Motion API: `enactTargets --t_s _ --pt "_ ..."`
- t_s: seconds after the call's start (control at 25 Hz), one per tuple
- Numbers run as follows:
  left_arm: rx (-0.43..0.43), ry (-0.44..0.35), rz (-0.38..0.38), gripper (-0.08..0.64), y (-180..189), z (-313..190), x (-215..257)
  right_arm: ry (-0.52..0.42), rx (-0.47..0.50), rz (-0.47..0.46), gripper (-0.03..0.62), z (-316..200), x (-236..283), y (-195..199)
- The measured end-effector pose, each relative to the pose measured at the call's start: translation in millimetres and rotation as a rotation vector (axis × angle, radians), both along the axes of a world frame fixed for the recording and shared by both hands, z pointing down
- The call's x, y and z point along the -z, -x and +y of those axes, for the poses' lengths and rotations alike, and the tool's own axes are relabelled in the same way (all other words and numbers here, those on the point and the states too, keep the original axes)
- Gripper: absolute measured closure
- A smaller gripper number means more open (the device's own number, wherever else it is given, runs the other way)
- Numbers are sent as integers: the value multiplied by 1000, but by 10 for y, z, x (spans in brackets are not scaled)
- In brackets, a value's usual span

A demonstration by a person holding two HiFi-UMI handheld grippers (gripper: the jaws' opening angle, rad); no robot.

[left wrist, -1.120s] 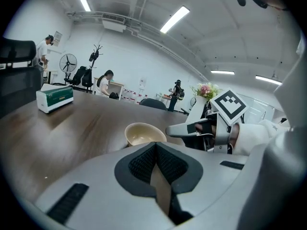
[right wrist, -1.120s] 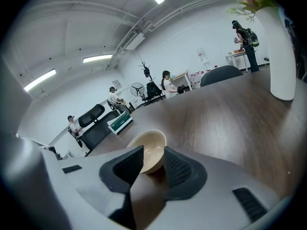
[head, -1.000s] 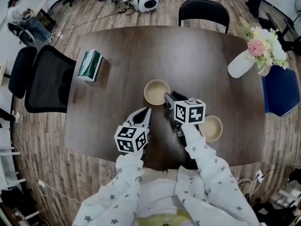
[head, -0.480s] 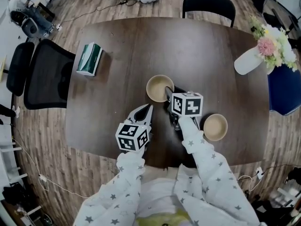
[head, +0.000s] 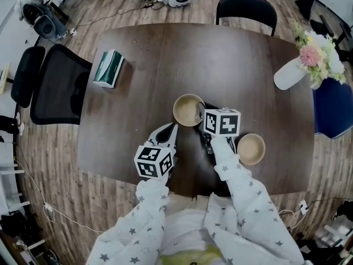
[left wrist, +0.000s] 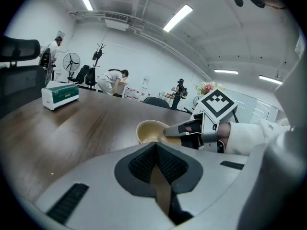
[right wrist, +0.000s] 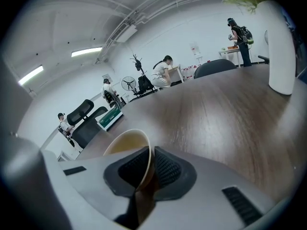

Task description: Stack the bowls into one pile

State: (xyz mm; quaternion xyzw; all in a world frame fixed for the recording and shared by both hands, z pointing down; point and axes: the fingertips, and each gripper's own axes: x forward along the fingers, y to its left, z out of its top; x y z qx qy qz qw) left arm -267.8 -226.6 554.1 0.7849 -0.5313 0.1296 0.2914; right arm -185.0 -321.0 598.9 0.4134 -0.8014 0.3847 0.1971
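R gripper [head: 199, 115]: fingers just closed in, pinching centre bowl [head: 185, 108] rim, wall btw them.
L gripper [head: 169, 131]: fingers together, empty, near that bowl.
2nd bowl [head: 251, 148]: apart, right of R gripper.

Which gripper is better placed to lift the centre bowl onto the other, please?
Right. The right gripper has just been closing its jaws, which now pinch the rim of the centre bowl, and the second bowl lies beside that arm. The left gripper hangs shut and empty, short of both.
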Motion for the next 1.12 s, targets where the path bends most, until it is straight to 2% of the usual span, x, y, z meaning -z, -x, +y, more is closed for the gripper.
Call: enactTargets --t_s 0.48,0.8,1.12 --pt "12 -50 -6 534 -166 119 224 -69 12 -69 548 101 504 -228" --pt "-12 -79 0 534 -414 169 341 -101 -2 -75 548 200 745 -595" --pt "-60 -101 2 534 -825 239 433 -101 -17 -76 548 397 827 -1072"
